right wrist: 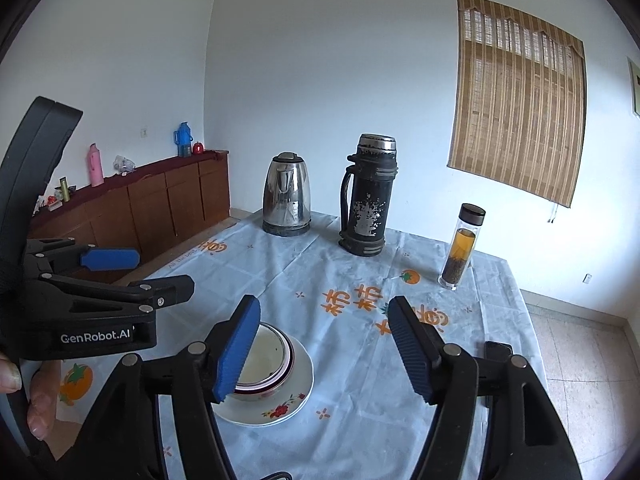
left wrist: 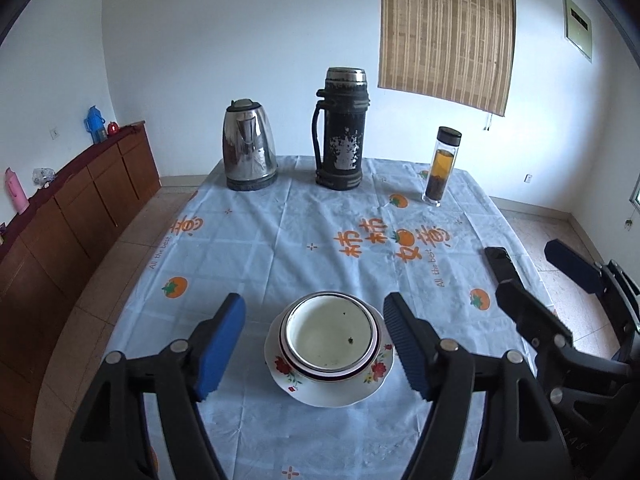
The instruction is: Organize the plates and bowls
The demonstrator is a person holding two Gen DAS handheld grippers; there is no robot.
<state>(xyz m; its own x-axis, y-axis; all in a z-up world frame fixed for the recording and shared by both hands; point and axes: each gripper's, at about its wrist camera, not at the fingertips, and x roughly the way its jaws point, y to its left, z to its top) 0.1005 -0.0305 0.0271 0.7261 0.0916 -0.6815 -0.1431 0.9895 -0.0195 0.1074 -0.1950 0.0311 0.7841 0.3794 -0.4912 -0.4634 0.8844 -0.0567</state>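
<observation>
A white enamel bowl [left wrist: 331,335] with a dark rim sits inside a white plate [left wrist: 362,388] with red flowers, near the table's front edge. My left gripper [left wrist: 316,344] is open and empty, above the stack with a finger on each side. The stack also shows in the right wrist view: bowl [right wrist: 267,354], plate [right wrist: 296,392]. My right gripper [right wrist: 324,348] is open and empty, to the right of the stack; its left finger hides part of the bowl. The right gripper [left wrist: 536,260] also shows in the left wrist view, and the left gripper [right wrist: 136,276] in the right wrist view.
On the light blue tablecloth [left wrist: 280,240] at the back stand a steel kettle [left wrist: 249,152], a black thermos [left wrist: 341,128] and a glass tea bottle [left wrist: 440,166]. A dark phone [right wrist: 498,350] lies by the table's right edge. A wooden sideboard [left wrist: 80,200] lines the left wall.
</observation>
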